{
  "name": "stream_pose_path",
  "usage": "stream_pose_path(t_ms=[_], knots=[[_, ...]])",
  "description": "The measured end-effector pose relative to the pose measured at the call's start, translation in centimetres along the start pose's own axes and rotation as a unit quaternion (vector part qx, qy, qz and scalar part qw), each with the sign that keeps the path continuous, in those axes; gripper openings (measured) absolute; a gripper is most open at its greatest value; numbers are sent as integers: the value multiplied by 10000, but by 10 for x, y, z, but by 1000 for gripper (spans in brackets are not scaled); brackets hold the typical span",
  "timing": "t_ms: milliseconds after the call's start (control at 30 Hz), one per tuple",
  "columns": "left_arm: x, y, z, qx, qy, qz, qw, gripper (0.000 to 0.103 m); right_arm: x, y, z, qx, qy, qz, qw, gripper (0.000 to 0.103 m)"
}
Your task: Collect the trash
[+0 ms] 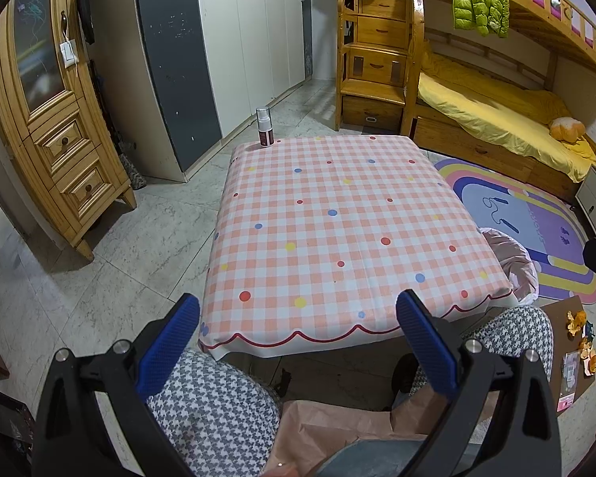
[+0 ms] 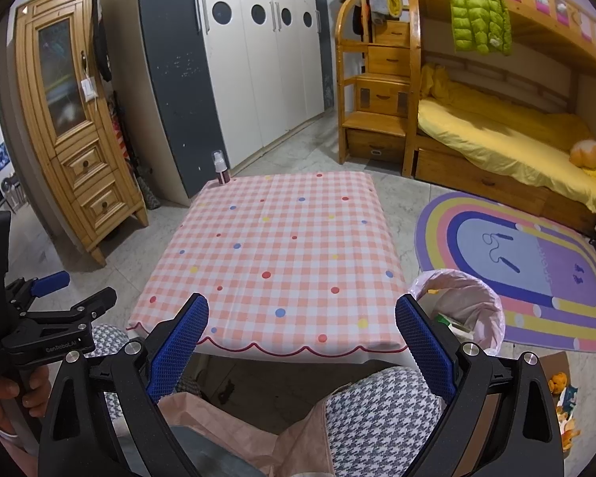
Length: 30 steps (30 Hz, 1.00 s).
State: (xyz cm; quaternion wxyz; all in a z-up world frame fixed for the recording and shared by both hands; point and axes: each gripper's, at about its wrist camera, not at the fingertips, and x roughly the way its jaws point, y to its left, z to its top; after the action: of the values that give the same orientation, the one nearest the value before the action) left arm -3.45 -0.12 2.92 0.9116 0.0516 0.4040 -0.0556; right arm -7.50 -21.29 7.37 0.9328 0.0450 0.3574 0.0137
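Orange peel scraps and a pink wrapper lie on a brown cardboard sheet on the floor, right of my knees. The peels also show at the right wrist view's lower right edge. A bin with a pink liner stands by the table's near right corner, with some rubbish inside; the left wrist view shows the bin too. My left gripper is open over the table's near edge, holding nothing. My right gripper is open too, empty, left of the bin.
A low table with a pink checked cloth carries only a spray bottle at its far left corner. A person's knees in houndstooth trousers sit under both grippers. A rainbow rug, bunk bed, wardrobes and wooden cabinet surround the table.
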Motion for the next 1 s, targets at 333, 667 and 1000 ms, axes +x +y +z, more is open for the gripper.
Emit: stream_pose_path(t_ms=[333, 667, 1000], knots=[[0, 1, 0, 10, 7, 16, 10000, 96, 0, 0, 0, 0, 2, 2, 10000, 94], [2, 2, 0, 34, 40, 49, 10000, 96, 1, -2, -4, 24, 30, -15, 10000, 94], [4, 5, 1, -21, 62, -86, 9999, 96, 5, -5, -7, 47, 56, -14, 10000, 94]])
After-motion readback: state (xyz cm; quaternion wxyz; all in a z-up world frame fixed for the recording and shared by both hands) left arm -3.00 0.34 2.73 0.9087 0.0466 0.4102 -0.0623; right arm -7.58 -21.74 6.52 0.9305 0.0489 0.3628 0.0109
